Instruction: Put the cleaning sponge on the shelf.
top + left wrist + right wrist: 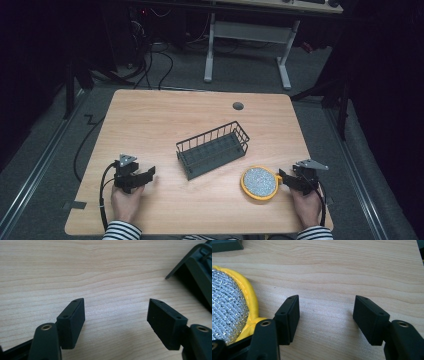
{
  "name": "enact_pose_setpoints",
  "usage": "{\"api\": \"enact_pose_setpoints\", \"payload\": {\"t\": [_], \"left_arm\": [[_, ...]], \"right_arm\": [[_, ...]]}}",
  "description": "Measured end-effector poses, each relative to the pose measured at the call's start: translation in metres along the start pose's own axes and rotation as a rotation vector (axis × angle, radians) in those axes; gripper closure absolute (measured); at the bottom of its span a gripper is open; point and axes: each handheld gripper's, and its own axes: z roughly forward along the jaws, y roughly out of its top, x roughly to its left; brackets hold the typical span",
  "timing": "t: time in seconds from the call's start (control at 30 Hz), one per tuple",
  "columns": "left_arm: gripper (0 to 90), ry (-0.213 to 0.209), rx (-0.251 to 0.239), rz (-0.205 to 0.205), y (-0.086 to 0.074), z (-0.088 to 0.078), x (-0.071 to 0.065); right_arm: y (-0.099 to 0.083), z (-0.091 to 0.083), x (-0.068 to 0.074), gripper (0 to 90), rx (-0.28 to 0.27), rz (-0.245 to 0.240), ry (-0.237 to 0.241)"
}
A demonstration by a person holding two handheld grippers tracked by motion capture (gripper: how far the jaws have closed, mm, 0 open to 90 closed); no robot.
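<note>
The round pot holder [259,183], silver mesh with a yellow rim, lies flat near the front right of the table [165,115]. Its small yellow tab points to the right, toward the right gripper [286,181], so its longer axis runs left to right across the table. In the right gripper view the pot holder [227,305] sits just beside the near jaw, outside the gap; both jaws stand apart with bare wood between them. The left gripper [148,173] rests low at the front left, aimed right toward the wire basket [214,149]; its 2 jaws are spread wide and hold nothing. A corner of the basket [195,270] shows in the left gripper view.

The dark basket stands empty near the table's middle, its long axis slanting from front left to back right, well apart from both grippers. The tabletop is pale wood grain with a round grey cable port [238,106] near the back edge. Beyond it, grey carpet, loose black cables [150,65] and the white legs of another desk [247,40] sit in a dim room.
</note>
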Motion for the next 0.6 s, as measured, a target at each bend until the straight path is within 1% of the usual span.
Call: {"api": "enact_pose_setpoints", "payload": {"t": [0.03,0.1,0.3,0.37,0.4,0.47,0.5,0.53,0.6], "left_arm": [[31.3,0.0,0.0,0.0,0.0,0.0,0.0],[31.4,0.026,0.007,0.022,-0.001,0.004,-0.001],[30.7,0.045,0.013,0.038,-0.004,0.007,-0.003],[30.6,0.065,-0.006,0.067,-0.007,0.008,-0.006],[31.0,0.075,0.0,0.079,-0.007,0.008,-0.007],[30.7,0.089,0.003,0.094,-0.007,0.009,-0.009],[30.7,0.095,0.004,0.097,-0.007,0.009,-0.01],[30.7,0.098,0.007,0.099,-0.008,0.008,-0.01],[30.5,0.097,0.007,0.097,-0.008,0.008,-0.011]], "right_arm": [[0.0,0.0,0.0,38.0,0.0,0.0,0.0],[0.0,0.0,0.0,36.9,0.003,-0.005,0.007],[0.0,0.0,0.001,34.5,0.006,-0.008,0.009],[0.0,0.0,0.001,34.5,0.007,-0.007,0.008],[0.0,0.0,0.001,34.6,0.007,-0.007,0.009],[-0.001,-0.001,0.0,37.1,0.007,-0.005,0.011],[0.0,-0.001,0.0,40.8,0.005,-0.008,0.005],[0.0,-0.003,0.0,43.8,0.01,0.009,0.002],[0.0,-0.005,-0.003,44.8,0.011,0.041,0.026]]}}
